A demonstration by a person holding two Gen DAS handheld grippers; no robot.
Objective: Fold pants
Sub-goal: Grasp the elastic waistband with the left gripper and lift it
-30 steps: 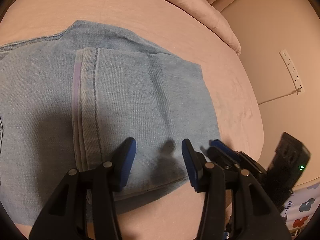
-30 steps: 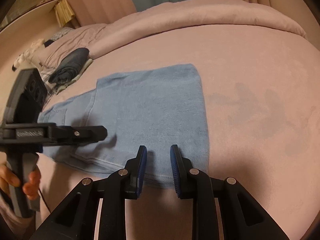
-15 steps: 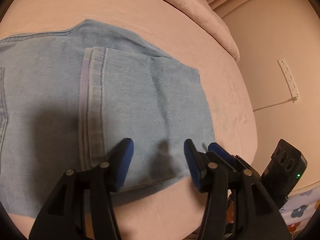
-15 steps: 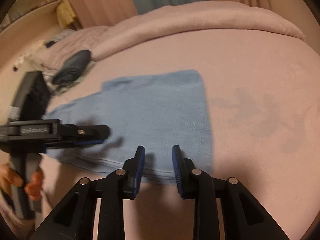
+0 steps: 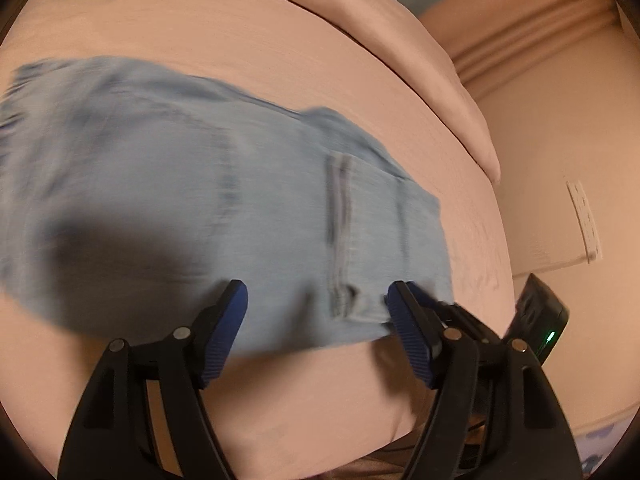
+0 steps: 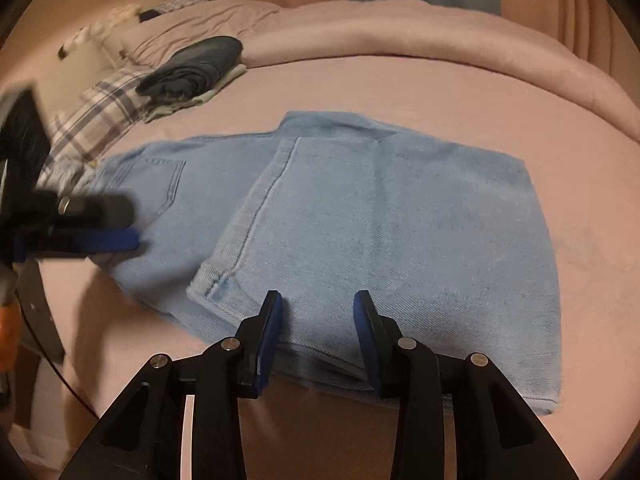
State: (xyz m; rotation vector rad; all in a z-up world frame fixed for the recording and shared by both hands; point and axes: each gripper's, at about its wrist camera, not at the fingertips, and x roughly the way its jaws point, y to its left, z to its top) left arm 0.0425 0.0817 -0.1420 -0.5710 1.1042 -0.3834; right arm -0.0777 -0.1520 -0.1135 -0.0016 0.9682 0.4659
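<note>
Light blue denim pants lie folded on the pink bed, the leg ends laid over the seat; a back pocket shows at the left. They are blurred in the left wrist view. My right gripper is open and empty, just above the near edge of the fold. My left gripper is open and empty over the near edge, and appears at the left of the right wrist view. The right gripper's fingers show beside it.
The pink bed has a rolled duvet along its far side. Folded dark clothes and a plaid cloth lie at the far left. A power strip hangs on the wall right of the bed.
My left gripper has swung left along the pants' near edge and opened wider. My right gripper has moved closer to the fold and opened slightly. The pants have not moved.
</note>
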